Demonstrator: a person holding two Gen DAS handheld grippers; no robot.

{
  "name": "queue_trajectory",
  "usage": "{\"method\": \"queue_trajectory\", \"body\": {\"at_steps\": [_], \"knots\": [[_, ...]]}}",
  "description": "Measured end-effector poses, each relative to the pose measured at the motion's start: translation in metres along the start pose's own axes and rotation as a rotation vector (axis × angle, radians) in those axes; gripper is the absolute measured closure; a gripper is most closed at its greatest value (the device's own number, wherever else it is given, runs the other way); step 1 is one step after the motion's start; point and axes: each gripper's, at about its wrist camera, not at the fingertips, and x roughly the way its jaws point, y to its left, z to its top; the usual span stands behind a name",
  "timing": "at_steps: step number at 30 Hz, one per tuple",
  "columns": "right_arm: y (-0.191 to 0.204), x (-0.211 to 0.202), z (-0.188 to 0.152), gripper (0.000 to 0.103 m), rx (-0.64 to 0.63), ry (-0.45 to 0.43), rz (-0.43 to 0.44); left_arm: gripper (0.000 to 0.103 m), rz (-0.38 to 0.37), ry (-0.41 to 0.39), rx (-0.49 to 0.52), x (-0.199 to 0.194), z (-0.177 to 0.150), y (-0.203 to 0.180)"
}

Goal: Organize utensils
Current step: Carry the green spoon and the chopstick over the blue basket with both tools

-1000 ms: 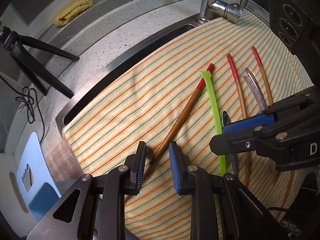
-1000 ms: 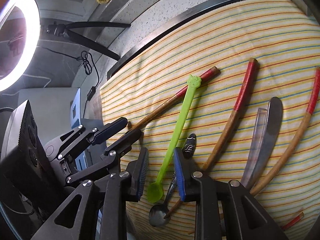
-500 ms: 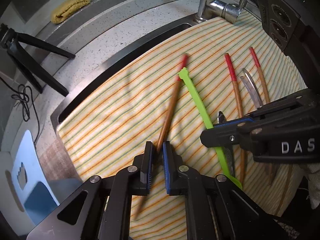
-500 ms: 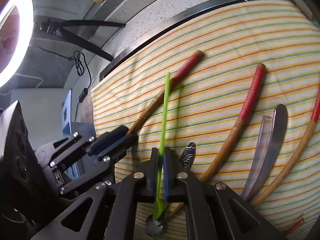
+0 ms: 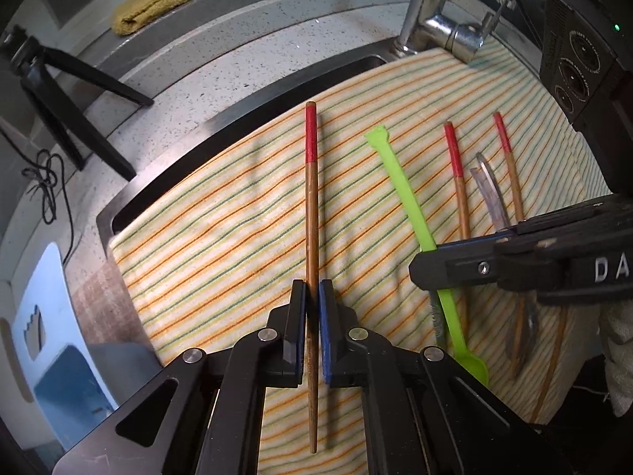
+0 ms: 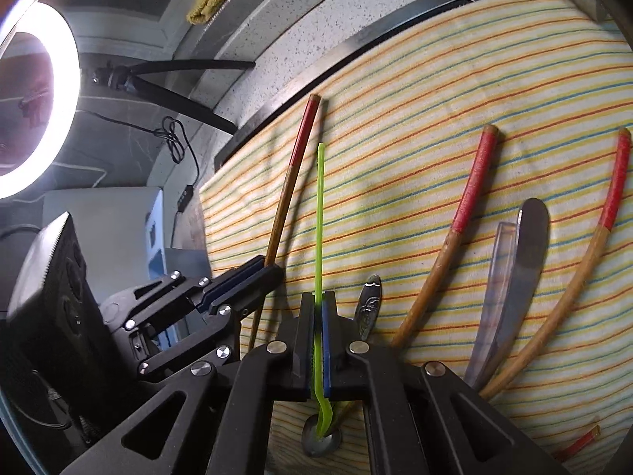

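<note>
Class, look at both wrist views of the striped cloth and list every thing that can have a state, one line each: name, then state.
left hand-held gripper: shut on a chopstick
right hand-held gripper: shut on the green spoon
held chopstick: clamped mid-shaft, red end pointing away
green spoon: gripped along its handle
two other chopsticks: lying free on the striped cloth
metal knife: lying flat, untouched

White capital letters "DA", cut off at the picture's edge, are read on the black body of the right gripper (image 5: 431,267) in the left wrist view. No other legible text is found.
</note>
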Motion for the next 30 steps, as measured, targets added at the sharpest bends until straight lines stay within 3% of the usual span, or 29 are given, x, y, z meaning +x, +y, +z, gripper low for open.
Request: {"method": "queue_trajectory", "body": {"at_steps": [6, 13, 25, 30], "knots": [[0.015, -0.024, -0.006, 0.100, -0.029, -0.016, 0.057, 0.098, -0.026, -0.080, -0.091, -0.041, -0.020, 0.008], [0.068, -0.031, -0.019, 0.100, -0.130, 0.001, 0.125, 0.098, -0.017, -0.156, -0.237, -0.088, -0.059, 0.046], [0.168, 0.042, -0.063, 0.100, -0.301, 0.123, 0.147, 0.098, 0.073, -0.168, -0.489, -0.115, -0.171, 0.103], [0.187, 0.085, -0.076, 0.100, -0.330, 0.154, 0.085, 0.098, 0.021, -0.166, -0.564, -0.109, -0.193, 0.112]]}}
